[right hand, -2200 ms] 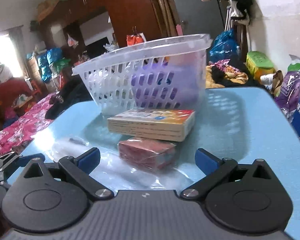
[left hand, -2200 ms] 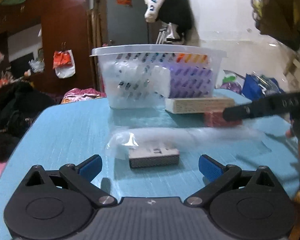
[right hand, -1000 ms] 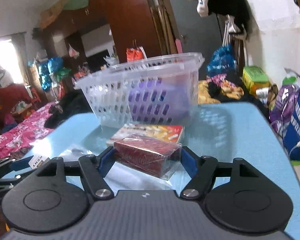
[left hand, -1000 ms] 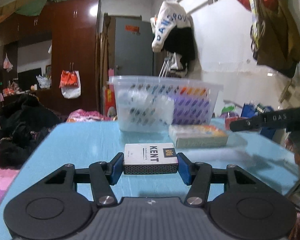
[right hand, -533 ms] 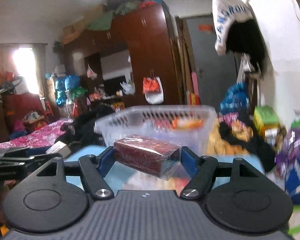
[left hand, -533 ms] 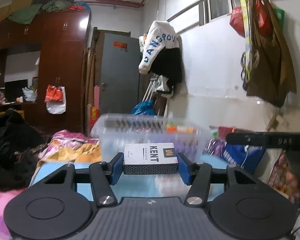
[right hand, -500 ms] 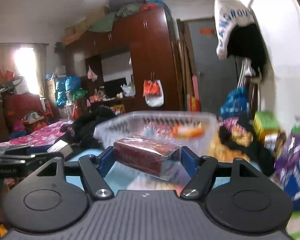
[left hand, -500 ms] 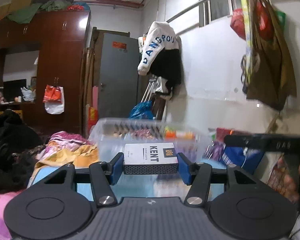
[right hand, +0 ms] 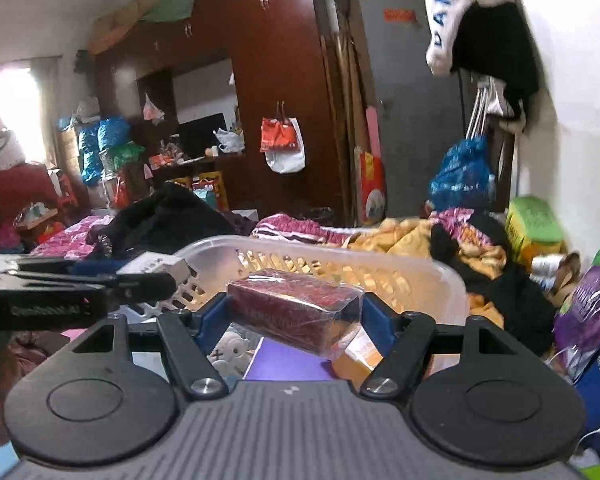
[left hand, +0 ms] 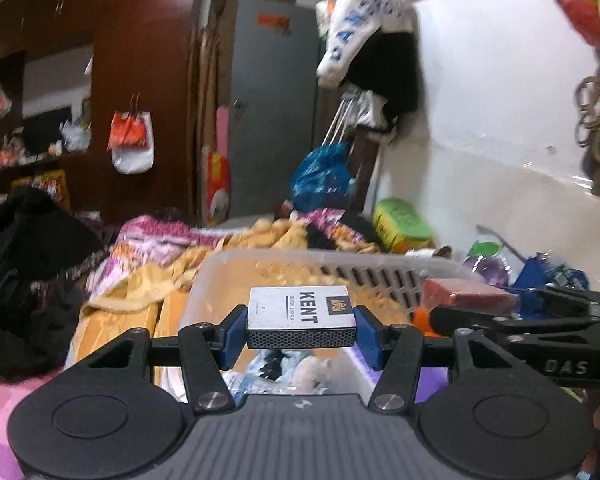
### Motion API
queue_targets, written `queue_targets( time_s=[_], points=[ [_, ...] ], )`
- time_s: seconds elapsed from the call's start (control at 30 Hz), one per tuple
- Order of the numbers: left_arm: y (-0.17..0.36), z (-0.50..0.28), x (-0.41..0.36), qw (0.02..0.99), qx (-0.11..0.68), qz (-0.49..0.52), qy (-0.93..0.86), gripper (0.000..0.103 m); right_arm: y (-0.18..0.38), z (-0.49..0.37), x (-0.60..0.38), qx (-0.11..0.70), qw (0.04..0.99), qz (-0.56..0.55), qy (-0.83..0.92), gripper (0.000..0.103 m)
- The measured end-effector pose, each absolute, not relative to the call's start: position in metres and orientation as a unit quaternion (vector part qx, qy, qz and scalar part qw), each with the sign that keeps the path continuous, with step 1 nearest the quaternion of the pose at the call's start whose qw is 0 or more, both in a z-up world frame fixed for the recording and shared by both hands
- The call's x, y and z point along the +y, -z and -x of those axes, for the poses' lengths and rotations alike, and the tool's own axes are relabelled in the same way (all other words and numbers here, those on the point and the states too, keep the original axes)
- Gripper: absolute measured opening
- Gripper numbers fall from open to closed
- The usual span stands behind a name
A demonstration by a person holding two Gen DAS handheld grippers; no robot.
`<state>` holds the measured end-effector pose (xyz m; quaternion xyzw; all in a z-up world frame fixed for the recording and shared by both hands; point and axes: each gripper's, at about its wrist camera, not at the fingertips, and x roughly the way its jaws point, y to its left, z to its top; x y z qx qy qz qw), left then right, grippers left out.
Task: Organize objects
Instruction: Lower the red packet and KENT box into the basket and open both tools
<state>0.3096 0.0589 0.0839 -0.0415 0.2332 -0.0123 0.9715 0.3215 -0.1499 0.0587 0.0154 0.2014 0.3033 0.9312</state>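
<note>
My left gripper (left hand: 300, 330) is shut on a white and grey Kent cigarette pack (left hand: 300, 316), held level above the open top of a clear plastic basket (left hand: 340, 264). My right gripper (right hand: 294, 320) is shut on a dark red box wrapped in clear film (right hand: 296, 314), tilted, also over the basket (right hand: 380, 260). Inside the basket lie a purple item (right hand: 292, 364), an orange box (right hand: 358, 356) and a pale soft thing (left hand: 312, 372). In the left wrist view the right gripper (left hand: 500, 316) comes in from the right with the red box (left hand: 468, 292). The left gripper (right hand: 112, 282) shows at the left of the right wrist view.
Beyond the basket lie heaps of yellow, pink and black clothes (right hand: 420, 240). A dark wooden wardrobe (right hand: 280, 80) and a grey door (left hand: 272, 100) stand behind. Bags and a green box (right hand: 532, 220) crowd the right wall.
Both grippers rose from the blue table with their boxes and moved forward over the basket. The basket now sits below them, its open top in view.
</note>
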Motion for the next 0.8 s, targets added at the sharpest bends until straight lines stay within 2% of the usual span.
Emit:
queue_targets(
  time_s=[0.2,0.5,0.53,0.57,0.6,0.63,0.8],
  points=[
    [-0.074,-0.31,0.065,0.971,0.234,0.051,0.019,0.06,-0.054,-0.31,-0.143,0.207,0.924,0.003,-0.321,0.073],
    [-0.075,-0.318,0.07,0.967,0.246,0.068,0.023,0.061,-0.064,-0.31,-0.136,0.154,0.935,0.031,-0.319,0.074],
    [-0.074,-0.318,0.07,0.967,0.244,0.063,0.024,0.074,-0.064,-0.309,-0.138,0.15,0.934,0.023,-0.324,0.078],
    [-0.073,-0.317,0.07,0.968,0.241,0.059,0.023,0.084,-0.065,-0.306,-0.14,0.146,0.932,0.018,-0.332,0.092],
    [-0.073,-0.315,0.07,0.971,0.231,0.057,0.022,0.096,-0.066,-0.302,-0.144,0.143,0.935,0.018,-0.324,0.097],
    [-0.074,-0.309,0.07,0.974,0.22,0.054,0.024,0.1,-0.067,-0.297,-0.148,0.14,0.941,0.019,-0.309,0.103],
    [-0.081,-0.255,0.079,0.982,0.174,0.049,0.048,0.103,-0.065,-0.263,-0.188,0.17,0.933,-0.024,-0.316,0.103]
  ],
)
